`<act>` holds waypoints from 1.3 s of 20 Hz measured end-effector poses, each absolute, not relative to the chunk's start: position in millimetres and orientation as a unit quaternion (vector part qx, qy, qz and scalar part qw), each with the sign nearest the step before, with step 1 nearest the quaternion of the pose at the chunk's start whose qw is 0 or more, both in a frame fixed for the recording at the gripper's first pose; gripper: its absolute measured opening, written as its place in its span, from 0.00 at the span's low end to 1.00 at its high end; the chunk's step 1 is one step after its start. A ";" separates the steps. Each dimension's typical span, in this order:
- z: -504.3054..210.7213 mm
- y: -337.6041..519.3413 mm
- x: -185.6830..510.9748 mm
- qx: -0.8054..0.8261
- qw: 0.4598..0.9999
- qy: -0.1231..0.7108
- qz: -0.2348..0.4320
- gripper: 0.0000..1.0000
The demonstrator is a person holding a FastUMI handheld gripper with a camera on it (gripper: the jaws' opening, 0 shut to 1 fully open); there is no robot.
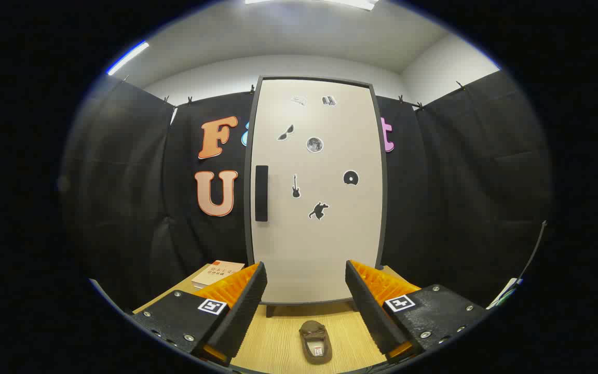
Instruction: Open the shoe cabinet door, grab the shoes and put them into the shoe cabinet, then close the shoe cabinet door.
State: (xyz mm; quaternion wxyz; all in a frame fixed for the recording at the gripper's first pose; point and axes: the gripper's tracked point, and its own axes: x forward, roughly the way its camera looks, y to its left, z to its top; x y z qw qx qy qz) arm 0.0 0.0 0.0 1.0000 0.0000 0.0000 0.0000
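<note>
The jaws stand wide and empty over the bench (pixel 278 337), the shoe (pixel 315 341) between them, near. The cabinet door (pixel 315 208) beyond is shut; missing its left-edge handle (pixel 261 193) could nudge the cabinet.

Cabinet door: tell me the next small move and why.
Probably move the open gripper up toward the dark handle on the cabinet door. The door is shut, the jaws hold nothing, and the shoe lies on the table between them.
</note>
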 end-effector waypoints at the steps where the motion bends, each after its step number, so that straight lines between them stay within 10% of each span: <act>1: 0.5 -1.1 0.3 0.000 1.000 0.000 -0.001 0.95; 26: 13.2 26.6 30.0 0.006 1.000 0.012 0.026 0.95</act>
